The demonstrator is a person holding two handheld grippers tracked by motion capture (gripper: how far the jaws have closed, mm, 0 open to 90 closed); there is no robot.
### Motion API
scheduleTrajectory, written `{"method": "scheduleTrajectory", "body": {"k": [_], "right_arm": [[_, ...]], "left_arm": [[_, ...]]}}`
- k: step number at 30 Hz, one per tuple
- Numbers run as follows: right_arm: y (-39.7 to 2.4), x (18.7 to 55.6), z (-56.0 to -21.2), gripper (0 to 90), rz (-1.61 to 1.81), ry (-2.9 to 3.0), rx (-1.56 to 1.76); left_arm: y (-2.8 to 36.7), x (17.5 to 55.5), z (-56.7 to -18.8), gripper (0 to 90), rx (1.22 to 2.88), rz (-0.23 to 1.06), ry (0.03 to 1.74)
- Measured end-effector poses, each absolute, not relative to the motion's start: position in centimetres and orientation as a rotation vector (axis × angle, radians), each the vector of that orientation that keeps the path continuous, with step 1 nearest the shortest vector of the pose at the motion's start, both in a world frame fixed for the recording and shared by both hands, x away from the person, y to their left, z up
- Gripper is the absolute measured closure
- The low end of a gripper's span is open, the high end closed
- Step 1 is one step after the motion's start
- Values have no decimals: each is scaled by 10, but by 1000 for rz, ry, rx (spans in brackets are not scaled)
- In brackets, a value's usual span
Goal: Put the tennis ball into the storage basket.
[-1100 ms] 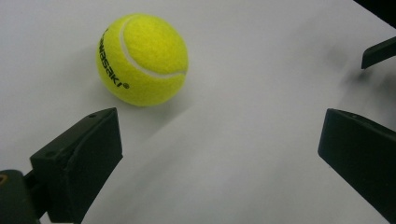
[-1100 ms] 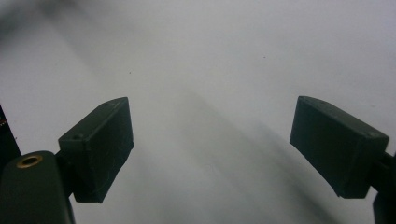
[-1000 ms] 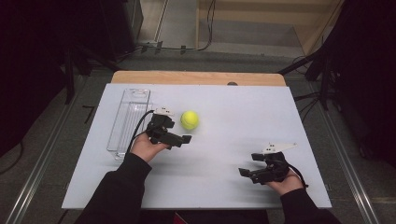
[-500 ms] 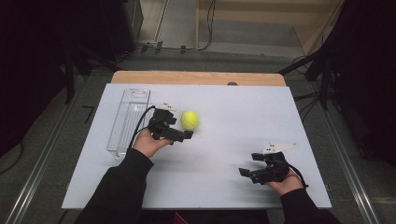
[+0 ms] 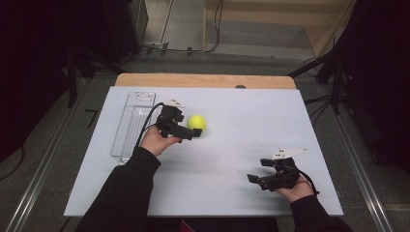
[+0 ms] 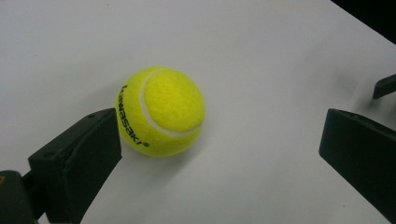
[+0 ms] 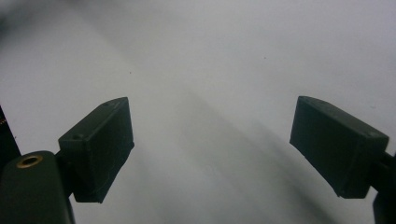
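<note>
I'm looking down on a flat white rectangular tabletop [image 5: 241, 116] with a light wooden strip [image 5: 203, 80] along its far edge. On its left side lies a long clear plastic tray [image 5: 126, 140], running lengthwise away from me. Beyond the table, black cables [image 5: 193, 49] trail across the grey floor [image 5: 270, 60].

The tennis ball [image 5: 196, 122] lies on the table [image 5: 232, 145], right of the clear tray [image 5: 133, 123] (well apart).
</note>
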State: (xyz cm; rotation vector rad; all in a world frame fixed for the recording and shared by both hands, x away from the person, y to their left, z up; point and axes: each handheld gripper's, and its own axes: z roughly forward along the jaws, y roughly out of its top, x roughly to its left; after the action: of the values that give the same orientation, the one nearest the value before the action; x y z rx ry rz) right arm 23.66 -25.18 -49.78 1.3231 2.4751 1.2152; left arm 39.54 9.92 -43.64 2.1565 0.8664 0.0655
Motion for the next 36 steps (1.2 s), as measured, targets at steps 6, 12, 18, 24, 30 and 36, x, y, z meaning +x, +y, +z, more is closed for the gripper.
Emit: {"method": "scheduleTrajectory", "body": {"k": [6, 12, 18, 24, 30, 36], "right_arm": [[-252, 236, -498, 115, 1218, 2476, 1323], [-251, 236, -498, 115, 1220, 2479, 1318], [-251, 236, -498, 115, 1224, 2481, 1317], [-250, 236, -498, 115, 1225, 2482, 1315], [-251, 236, -498, 115, 1227, 2482, 1314], [-251, 236, -497, 115, 1230, 2482, 1312]], "left_arm": [[94, 403, -432, 0, 2161, 78, 870], [90, 412, -431, 0, 2157, 75, 879], [86, 420, -435, 0, 2170, 81, 900], [82, 430, -435, 0, 2164, 80, 910], [77, 438, -435, 0, 2180, 101, 920], [69, 446, -436, 0, 2190, 111, 919]]}}
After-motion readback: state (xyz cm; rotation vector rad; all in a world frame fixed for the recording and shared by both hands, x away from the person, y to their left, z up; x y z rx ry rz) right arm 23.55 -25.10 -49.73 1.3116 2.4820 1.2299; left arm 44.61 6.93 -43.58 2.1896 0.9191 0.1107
